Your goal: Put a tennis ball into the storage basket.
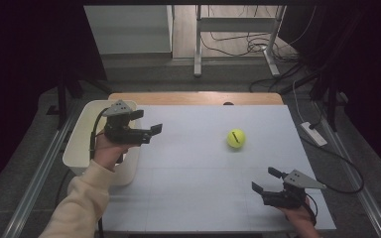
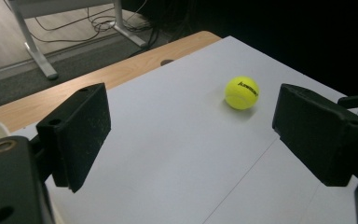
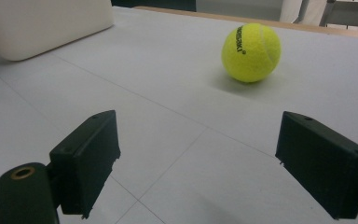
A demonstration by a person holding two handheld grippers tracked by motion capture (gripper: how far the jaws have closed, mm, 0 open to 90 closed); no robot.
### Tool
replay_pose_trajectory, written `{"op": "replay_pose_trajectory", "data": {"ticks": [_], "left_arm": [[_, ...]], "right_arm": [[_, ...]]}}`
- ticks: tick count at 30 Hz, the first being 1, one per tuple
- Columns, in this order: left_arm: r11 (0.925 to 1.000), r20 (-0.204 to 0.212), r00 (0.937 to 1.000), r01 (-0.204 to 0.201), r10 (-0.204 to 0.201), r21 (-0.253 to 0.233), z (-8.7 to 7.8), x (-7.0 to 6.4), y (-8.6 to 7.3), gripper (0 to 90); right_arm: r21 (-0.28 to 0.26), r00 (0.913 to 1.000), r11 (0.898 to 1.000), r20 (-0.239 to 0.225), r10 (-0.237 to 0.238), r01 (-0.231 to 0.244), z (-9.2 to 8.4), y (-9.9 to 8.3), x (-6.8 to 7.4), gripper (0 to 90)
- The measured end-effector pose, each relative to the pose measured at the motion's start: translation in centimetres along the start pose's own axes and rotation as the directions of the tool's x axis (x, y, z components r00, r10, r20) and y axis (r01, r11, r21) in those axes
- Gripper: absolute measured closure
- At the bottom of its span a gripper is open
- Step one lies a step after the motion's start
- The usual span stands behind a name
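Note:
A yellow tennis ball point(image 1: 236, 138) rests on the white table top point(image 1: 193, 173), right of centre. My left gripper point(image 1: 148, 126) hovers at the table's left side, over the edge of a white bin point(image 1: 82, 135), jaws open and empty, pointing toward the ball point(image 2: 242, 92). My right gripper point(image 1: 266, 179) sits low near the front right corner, open and empty, with the ball point(image 3: 251, 52) ahead of it and apart from the jaws.
The white bin point(image 3: 42, 25) stands at the left edge of the table. A wooden strip point(image 1: 193, 97) runs along the far edge. Beyond it are table legs and cables on the floor point(image 1: 243, 44). A power strip point(image 1: 313, 134) lies right of the table.

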State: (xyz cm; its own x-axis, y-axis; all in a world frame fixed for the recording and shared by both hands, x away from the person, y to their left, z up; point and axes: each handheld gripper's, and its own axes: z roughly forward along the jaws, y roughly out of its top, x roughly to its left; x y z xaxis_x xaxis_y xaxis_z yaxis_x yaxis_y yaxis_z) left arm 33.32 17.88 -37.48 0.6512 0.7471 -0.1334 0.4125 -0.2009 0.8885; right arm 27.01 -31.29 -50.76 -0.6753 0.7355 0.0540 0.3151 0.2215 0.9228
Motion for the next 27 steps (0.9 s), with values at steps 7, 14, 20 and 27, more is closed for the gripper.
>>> {"op": "replay_pose_trajectory", "data": {"ticks": [7, 14, 20, 27], "left_arm": [[1.0, 0.026, 0.9996, -0.009, 0.009, -0.002, 1.0, -0.8, 0.4, 12.7], [0.9995, 0.059, 0.9979, -0.028, 0.027, 0.013, 2.2, -1.7, 0.7, 12.8], [0.9992, 0.084, 0.9957, -0.04, 0.04, 0.007, 3.1, -2.6, 0.9, 12.8], [0.9981, 0.098, 0.9937, -0.056, 0.054, 0.025, 4.6, -3.2, 1.0, 12.8]], "right_arm": [[-0.001, 1.0, 1.0, 0.004, 0.008, -0.008, 0.2, 0.2, 0.0, 13.3], [-0.003, 0.9999, 1.0, 0.002, 0.011, -0.011, 0.4, 0.3, 0.0, 13.3], [-0.013, 1.0, 1.0, 0.001, 0.008, -0.008, 0.2, 0.4, 0.1, 13.3], [-0.017, 0.9999, 1.0, 0.003, 0.014, -0.014, 0.0, 0.4, -0.1, 13.4]]}}
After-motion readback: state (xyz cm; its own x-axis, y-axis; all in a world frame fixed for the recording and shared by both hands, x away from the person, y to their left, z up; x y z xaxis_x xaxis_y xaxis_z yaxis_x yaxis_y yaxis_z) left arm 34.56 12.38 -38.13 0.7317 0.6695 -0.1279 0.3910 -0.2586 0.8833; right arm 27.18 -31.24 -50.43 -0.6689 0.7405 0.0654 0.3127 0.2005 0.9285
